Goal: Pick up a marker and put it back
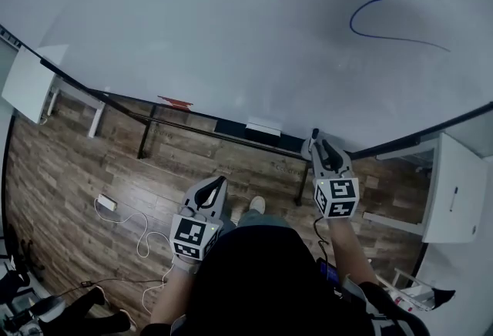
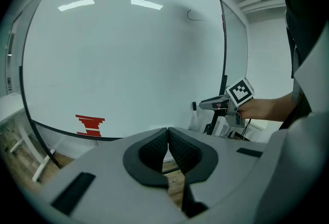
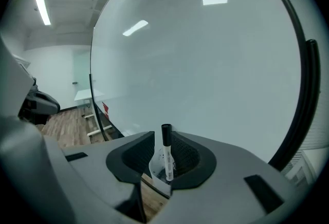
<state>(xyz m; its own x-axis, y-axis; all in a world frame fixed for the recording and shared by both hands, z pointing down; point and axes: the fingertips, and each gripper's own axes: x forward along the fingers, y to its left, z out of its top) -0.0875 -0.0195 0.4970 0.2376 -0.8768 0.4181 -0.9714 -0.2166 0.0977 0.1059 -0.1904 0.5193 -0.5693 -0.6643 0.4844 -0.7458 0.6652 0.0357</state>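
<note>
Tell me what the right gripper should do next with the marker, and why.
Probably draw the right gripper straight back from the whiteboard. The marker stands upright in its white holder, the fingers are apart around it with a gap on its left, so it looks released; backing out straight should avoid tipping it.

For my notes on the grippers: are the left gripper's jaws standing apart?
No, the left gripper has its jaws closed together, with nothing between them.
</note>
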